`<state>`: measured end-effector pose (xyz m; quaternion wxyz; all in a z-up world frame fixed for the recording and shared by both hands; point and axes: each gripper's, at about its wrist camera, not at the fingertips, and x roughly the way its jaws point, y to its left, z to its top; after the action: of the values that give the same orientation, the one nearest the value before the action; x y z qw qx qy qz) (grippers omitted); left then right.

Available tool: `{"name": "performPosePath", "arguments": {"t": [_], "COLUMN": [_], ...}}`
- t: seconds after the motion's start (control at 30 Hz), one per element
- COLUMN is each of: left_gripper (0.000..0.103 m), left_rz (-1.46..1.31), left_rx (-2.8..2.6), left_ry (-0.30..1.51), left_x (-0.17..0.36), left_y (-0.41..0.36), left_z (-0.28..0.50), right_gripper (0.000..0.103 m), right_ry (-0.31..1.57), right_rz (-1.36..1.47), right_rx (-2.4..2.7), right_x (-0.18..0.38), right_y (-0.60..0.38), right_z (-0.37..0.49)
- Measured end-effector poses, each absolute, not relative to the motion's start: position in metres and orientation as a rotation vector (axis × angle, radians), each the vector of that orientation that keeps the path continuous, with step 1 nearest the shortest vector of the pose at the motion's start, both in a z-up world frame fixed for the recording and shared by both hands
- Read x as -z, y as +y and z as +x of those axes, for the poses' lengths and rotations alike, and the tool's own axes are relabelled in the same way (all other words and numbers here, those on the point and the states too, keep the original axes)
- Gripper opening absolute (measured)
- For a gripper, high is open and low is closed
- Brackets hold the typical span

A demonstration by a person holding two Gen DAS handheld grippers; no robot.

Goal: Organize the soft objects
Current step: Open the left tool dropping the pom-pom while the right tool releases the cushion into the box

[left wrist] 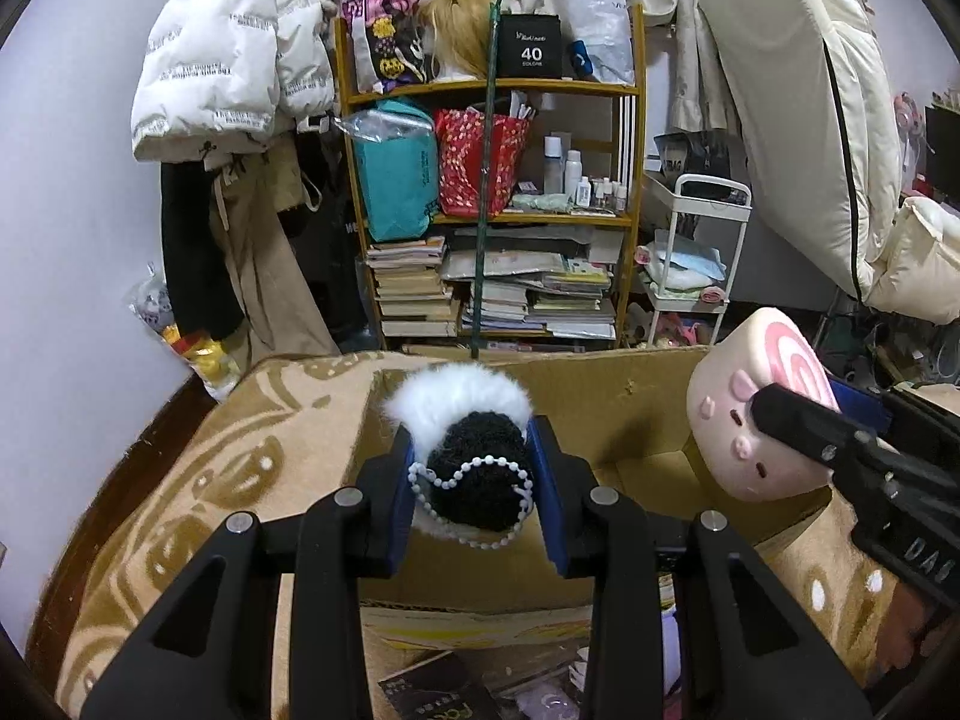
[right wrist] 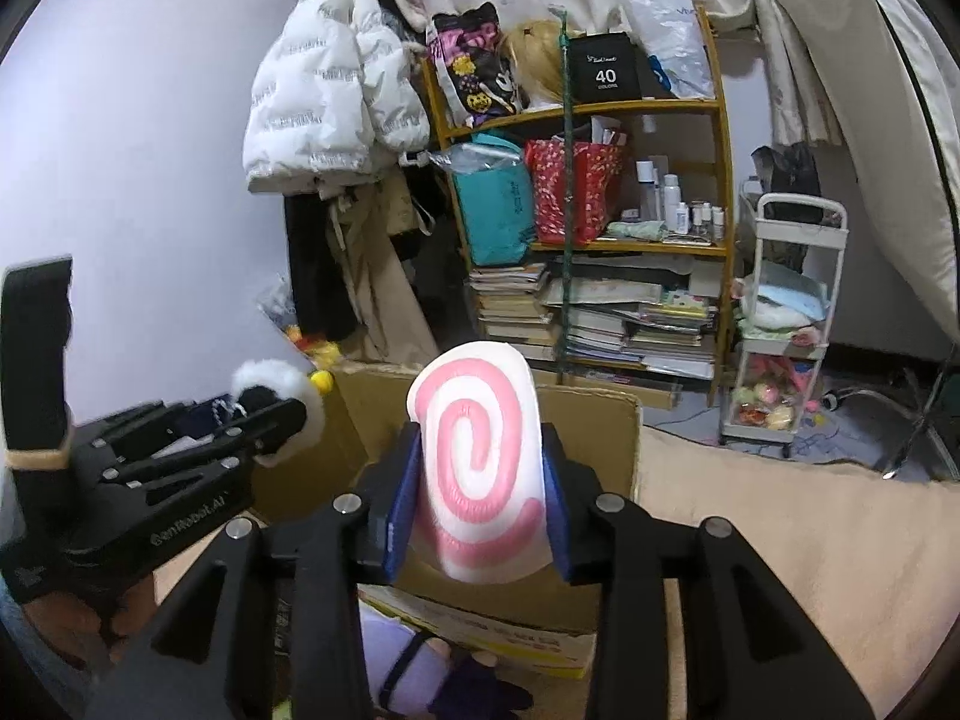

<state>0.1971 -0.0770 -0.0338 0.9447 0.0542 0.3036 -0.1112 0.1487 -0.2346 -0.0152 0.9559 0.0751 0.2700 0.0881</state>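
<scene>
L gripper [left wrist: 477,480] pinches black-and-white fluffy toy [left wrist: 468,450] w/ bead chain, white fur end pointing away, over open cardboard box [left wrist: 600,402]. R gripper [right wrist: 480,498] pinches pink-swirl pig plush [right wrist: 480,456], long axis upright, swirl facing cam, above same box.

A black box [left wrist: 530,46] on the top shelf of a wooden bookcase [left wrist: 636,120] reads "40" in white. The left gripper [right wrist: 288,426] body reads "GenRobot.AI".
</scene>
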Motion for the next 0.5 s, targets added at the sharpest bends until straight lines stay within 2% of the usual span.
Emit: {"name": "performPosePath", "arguments": {"t": [0.3,0.4,0.5], "left_gripper": [0.036,0.06,0.064], "left_rz": [0.107,0.09,0.097], "left_rx": [0.235,0.23,0.229], "left_ry": [0.66,0.664,0.644], "left_x": [0.0385,0.0388,0.0337], "left_y": [-0.0779,-0.0747,-0.0752], "left_z": [0.1986,0.1984,0.1952], "right_gripper": [0.043,0.044,0.048], "right_ry": [0.574,0.578,0.586], "right_rz": [0.122,0.119,0.129], "right_rx": [-0.202,-0.204,-0.207], "right_x": [0.0198,0.0206,0.0225], "right_y": [-0.2246,-0.223,-0.2244], "right_z": [0.1458,0.1441,0.1436]}}
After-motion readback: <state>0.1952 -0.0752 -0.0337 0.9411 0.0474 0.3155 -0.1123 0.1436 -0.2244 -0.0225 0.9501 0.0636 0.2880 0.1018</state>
